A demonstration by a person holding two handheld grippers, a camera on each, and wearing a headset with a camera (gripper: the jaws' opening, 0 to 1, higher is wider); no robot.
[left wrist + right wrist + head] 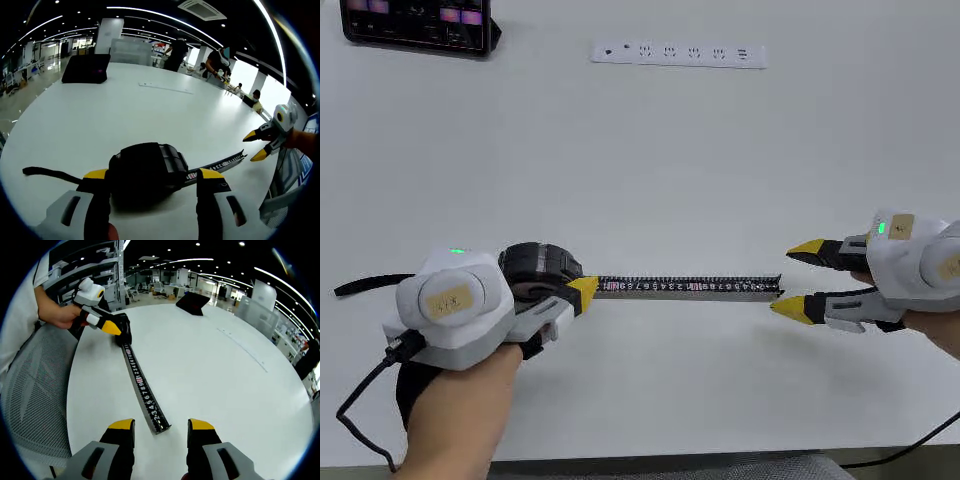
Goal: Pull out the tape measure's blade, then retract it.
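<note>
Head view shows the blade [688,287] lying extended on the table [670,150]. My left gripper [152,176] clamps the tape measure case [145,167] to anchor it. My right gripper [798,277] stands spread either side of the blade tip without touching it, which I judge frees the blade for retraction.

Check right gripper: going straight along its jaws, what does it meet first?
The tape measure blade: its free end lies just ahead between the open jaws of the right gripper. Clearance in height is unclear.
</note>
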